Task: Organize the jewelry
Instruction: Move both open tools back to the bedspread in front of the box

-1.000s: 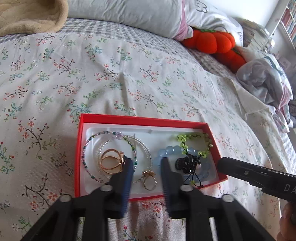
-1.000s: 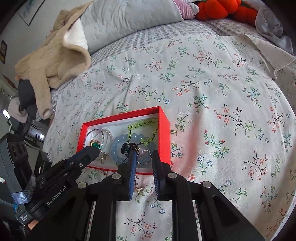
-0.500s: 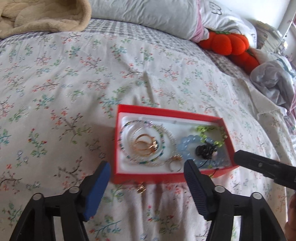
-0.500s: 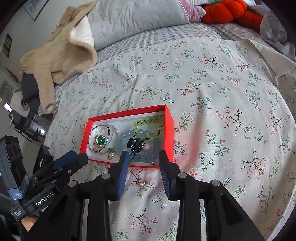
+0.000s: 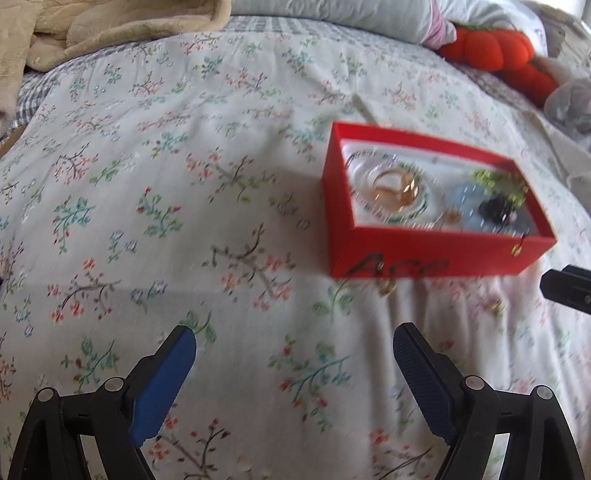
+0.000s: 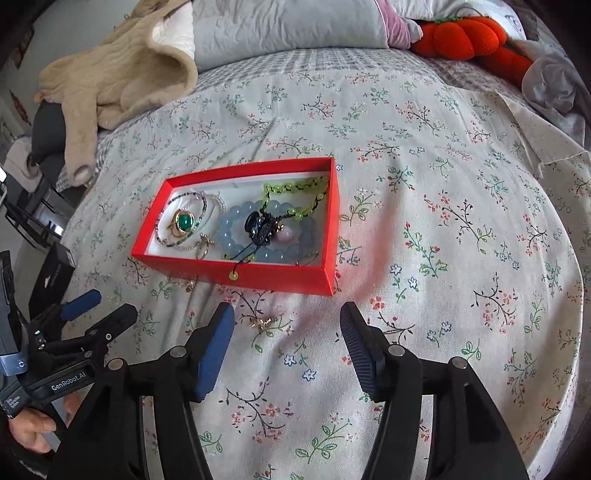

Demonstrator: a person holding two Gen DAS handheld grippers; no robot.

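A red jewelry box (image 6: 280,275) (image 5: 424,254) lies on the floral bedspread. It holds thin bead bracelets with a green-stone ring (image 6: 184,221), a pale blue bead bracelet (image 6: 236,230), a black pendant (image 6: 260,225) and a green bead string (image 6: 295,192). Two small gold pieces lie on the bedspread in front of the box (image 6: 263,322) (image 6: 191,285). My right gripper (image 6: 287,338) is open and empty, just short of the nearer gold piece. My left gripper (image 5: 294,349) is open and empty, back from the box to its left; it also shows in the right wrist view (image 6: 99,308).
A beige garment (image 6: 122,70) and grey pillows (image 6: 288,26) lie at the head of the bed. An orange pumpkin plush (image 6: 469,35) and crumpled grey cloth (image 6: 550,88) are at the far right. The bed edge drops off at the left, with dark furniture (image 6: 40,206) beyond.
Both grippers have opened wide and pulled back from the box. The left gripper swung left, so the box now sits to its right. The jewelry stays in the box.
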